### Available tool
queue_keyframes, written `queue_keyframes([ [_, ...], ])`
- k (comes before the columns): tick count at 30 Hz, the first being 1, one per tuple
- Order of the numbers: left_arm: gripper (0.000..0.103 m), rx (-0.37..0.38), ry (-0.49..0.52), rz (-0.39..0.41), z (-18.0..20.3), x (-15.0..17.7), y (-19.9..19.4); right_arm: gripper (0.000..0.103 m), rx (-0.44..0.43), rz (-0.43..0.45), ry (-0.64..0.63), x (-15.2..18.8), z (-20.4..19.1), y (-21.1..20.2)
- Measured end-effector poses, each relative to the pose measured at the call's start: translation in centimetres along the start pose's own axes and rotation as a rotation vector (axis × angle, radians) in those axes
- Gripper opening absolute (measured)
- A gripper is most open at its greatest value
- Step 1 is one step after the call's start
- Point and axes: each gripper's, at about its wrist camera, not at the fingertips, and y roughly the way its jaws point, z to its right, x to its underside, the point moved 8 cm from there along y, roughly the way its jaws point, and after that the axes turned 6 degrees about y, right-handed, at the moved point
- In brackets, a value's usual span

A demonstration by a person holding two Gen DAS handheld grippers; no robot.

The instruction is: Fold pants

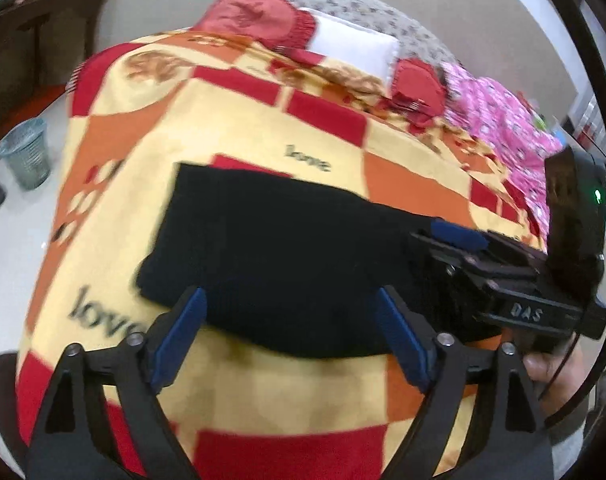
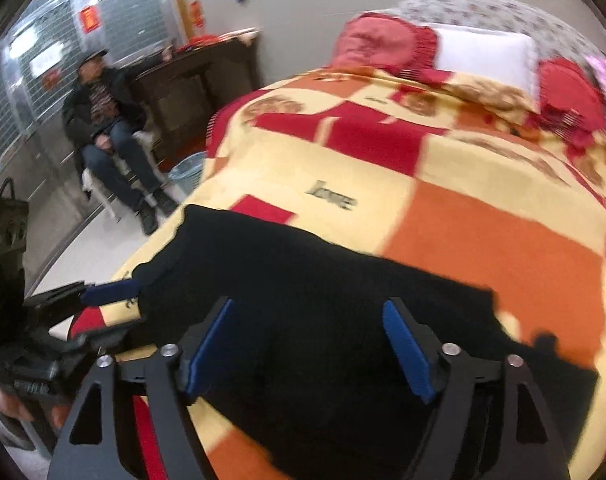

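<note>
Black pants lie folded flat on the checked red, orange and yellow blanket; they also show in the right wrist view. My left gripper is open and empty, its blue pads hovering over the near edge of the pants. My right gripper is open and empty above the pants' near right part. In the left wrist view the right gripper reaches in from the right over the pants. In the right wrist view the left gripper sits at the pants' left edge.
Red pillows and a white pillow lie at the bed's head, with a pink cloth at right. A bin stands on the floor left of the bed. A seated person and a dark cabinet are beyond.
</note>
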Motion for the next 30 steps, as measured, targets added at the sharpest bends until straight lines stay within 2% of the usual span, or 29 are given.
queue_keyframes([
  [3,0.088,-0.02,-0.052,0.006,-1.9,0.8,-0.8,0.085,-0.042,-0.036,-0.049,-1.4,-2.3,2.6],
  [8,0.088,-0.048,-0.123,-0.014,-4.1,1.4,0.0,0.086,-0.078,-0.097,-0.103,-3.2,-5.1,6.7],
  [12,0.088,-0.024,-0.156,-0.035,-4.2,1.5,1.3,0.086,-0.069,-0.152,-0.147,-3.9,-6.5,9.8],
  [14,0.09,-0.03,-0.15,-0.012,-4.2,1.1,1.6,0.087,-0.077,-0.169,-0.154,-4.0,-7.0,10.8],
  [17,0.097,-0.014,-0.162,0.012,-4.1,0.6,2.0,0.086,-0.126,-0.189,-0.118,-3.9,-7.1,12.4],
  [18,0.097,-0.008,-0.169,0.023,-4.1,0.5,2.1,0.083,-0.134,-0.179,-0.105,-4.0,-7.1,12.6],
  [19,0.097,0.003,-0.179,0.039,-4.2,0.3,2.1,0.059,-0.146,-0.165,-0.097,-4.2,-7.2,12.5],
  [20,0.096,0.019,-0.186,0.045,-4.1,0.2,2.1,0.046,-0.171,-0.167,-0.083,-4.3,-7.3,12.5],
  [21,0.08,0.05,-0.193,0.049,-3.9,0.1,2.1,0.035,-0.198,-0.16,-0.061,-4.4,-7.4,12.0],
  [22,0.055,0.079,-0.193,0.045,-3.5,-0.2,1.9,0.028,-0.2,-0.15,-0.06,-4.5,-7.5,11.6],
  [23,0.047,0.072,-0.175,0.048,-3.2,-0.5,1.6,0.025,-0.201,-0.14,-0.069,-4.6,-7.6,11.0],
  [25,0.026,0.077,-0.129,0.103,-2.2,-1.6,0.3,0.02,-0.206,-0.101,-0.063,-5.1,-7.5,9.2],
  [27,0.017,0.146,-0.076,0.155,0.2,-2.9,-1.5,0.017,-0.227,-0.041,-0.038,-5.7,-6.8,6.4],
  [29,0.017,0.186,-0.004,0.182,2.6,-3.7,-2.6,0.012,-0.225,0.021,-0.014,-6.3,-5.6,3.6],
  [30,0.017,0.2,0.041,0.192,4.1,-3.9,-2.9,0.004,-0.222,0.059,0.002,-6.6,-4.7,1.8],
])
